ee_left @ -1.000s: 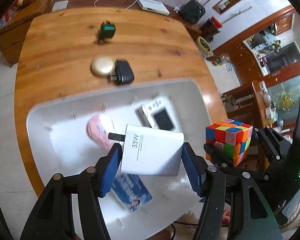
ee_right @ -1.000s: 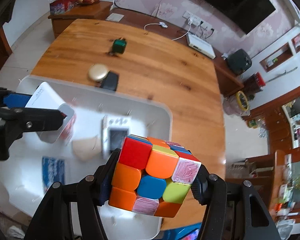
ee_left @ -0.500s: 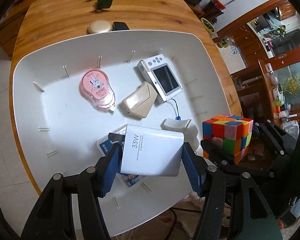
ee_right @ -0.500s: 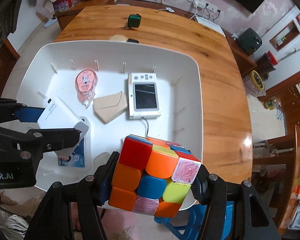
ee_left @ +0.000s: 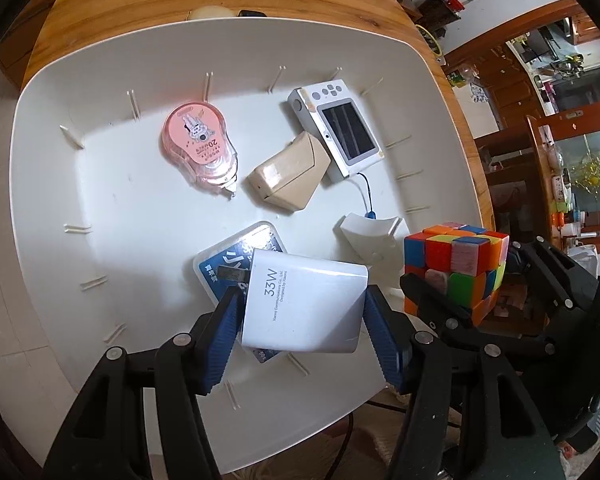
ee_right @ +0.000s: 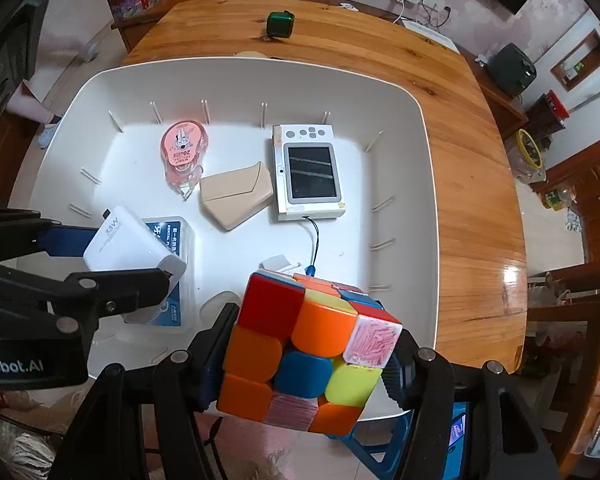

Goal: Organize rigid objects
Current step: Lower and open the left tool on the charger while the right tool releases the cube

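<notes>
Both grippers (ee_left: pixel 304 312) (ee_right: pixel 310 356) downward, fingers clamped

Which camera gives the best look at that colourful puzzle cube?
The right wrist view: the cube fills the foreground, three faces showing, gripped in the right claw. The left wrist view shows it smaller, at the right edge, partly behind that claw's arms.

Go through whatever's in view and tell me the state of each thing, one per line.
Left gripper: shut on white charger, above the tray.
Right gripper: shut on puzzle cube.
White tray: holds items.
Handheld console: flat, screen dark.
Pink tape dispenser: lying flat.
</notes>
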A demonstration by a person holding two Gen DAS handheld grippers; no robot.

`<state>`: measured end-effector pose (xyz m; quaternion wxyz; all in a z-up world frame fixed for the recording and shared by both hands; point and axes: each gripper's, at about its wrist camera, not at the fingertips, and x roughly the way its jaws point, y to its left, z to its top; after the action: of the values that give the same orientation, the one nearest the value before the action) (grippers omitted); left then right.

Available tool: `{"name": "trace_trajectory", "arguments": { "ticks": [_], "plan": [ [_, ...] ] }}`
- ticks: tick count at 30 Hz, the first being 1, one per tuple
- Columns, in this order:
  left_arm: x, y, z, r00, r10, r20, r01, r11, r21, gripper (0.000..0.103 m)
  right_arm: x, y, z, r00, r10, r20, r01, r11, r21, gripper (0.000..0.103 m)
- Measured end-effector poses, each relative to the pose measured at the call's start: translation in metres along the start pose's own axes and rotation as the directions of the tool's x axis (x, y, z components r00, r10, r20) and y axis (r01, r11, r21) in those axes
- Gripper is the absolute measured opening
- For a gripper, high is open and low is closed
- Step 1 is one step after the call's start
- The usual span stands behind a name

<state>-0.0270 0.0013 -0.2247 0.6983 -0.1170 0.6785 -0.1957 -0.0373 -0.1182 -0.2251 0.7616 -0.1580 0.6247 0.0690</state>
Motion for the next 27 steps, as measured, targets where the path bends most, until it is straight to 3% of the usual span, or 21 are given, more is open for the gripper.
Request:
{"name": "trace_trajectory", "arguments": {
  "ticks": [22,27],
  "plan": [
    [0.003,0.0,0.002,0.999,0.029,-0.032,-0.029,1.0,-0.009,0.065,0.008,0.005,-0.001,0.999,-0.007,-0.033,0.006,0.999,-0.04,0.065],
    [-0.005,-0.003,0.003,1.0,0.017,0.007,-0.017,1.0,-0.001,0.066,0.007,0.003,-0.002,0.999,-0.017,-0.031,0.016,0.999,-0.037,0.068]
  ]
}}
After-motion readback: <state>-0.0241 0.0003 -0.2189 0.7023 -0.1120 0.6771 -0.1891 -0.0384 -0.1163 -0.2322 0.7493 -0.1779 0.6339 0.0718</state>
